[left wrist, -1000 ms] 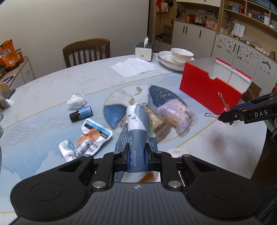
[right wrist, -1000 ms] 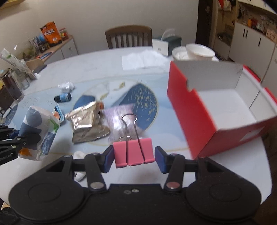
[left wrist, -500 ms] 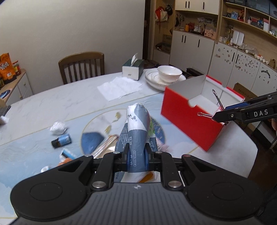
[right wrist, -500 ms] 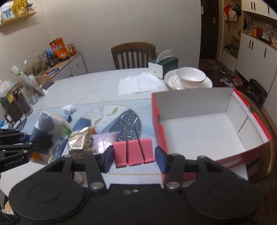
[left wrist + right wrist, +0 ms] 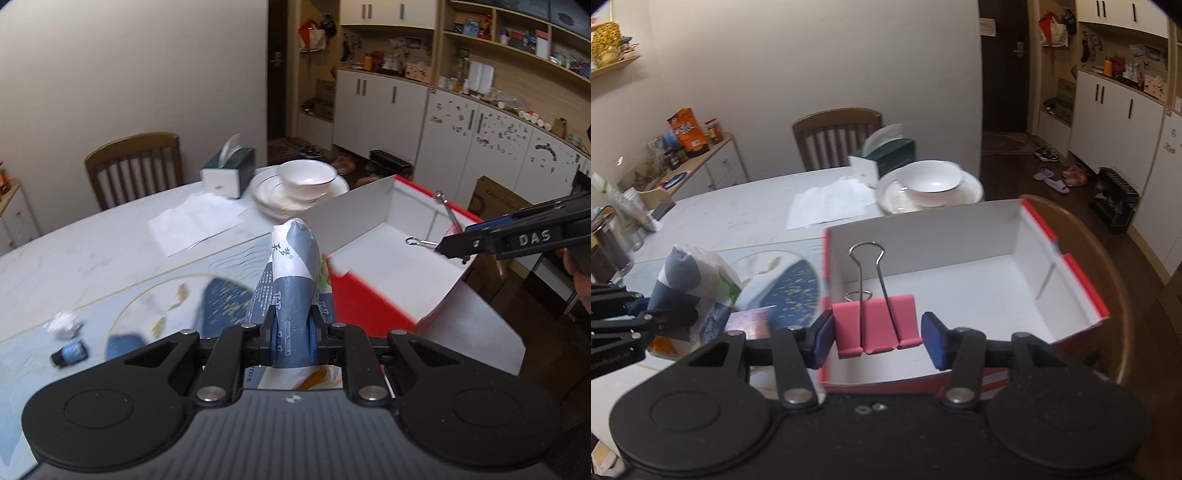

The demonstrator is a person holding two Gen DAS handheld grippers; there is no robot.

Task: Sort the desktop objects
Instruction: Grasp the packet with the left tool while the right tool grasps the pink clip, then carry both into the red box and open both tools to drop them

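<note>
Your left gripper (image 5: 293, 341) pinches a grey-and-white packet (image 5: 295, 280) tight, held above the table (image 5: 74, 251) beside the red box (image 5: 369, 306). Your right gripper (image 5: 877, 332) holds a pink binder clip (image 5: 877, 321) over the box's white interior; only its left pad visibly touches. "DAS" reads on the right gripper's finger. Behind the box stand a bowl (image 5: 306, 177) on plates, a tissue box (image 5: 227, 171) and a chair (image 5: 135, 162). A small blue bottle (image 5: 70, 352) lies far left.

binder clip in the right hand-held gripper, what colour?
Pink body with silver wire handles; the binder clip shows best in the right wrist view.
</note>
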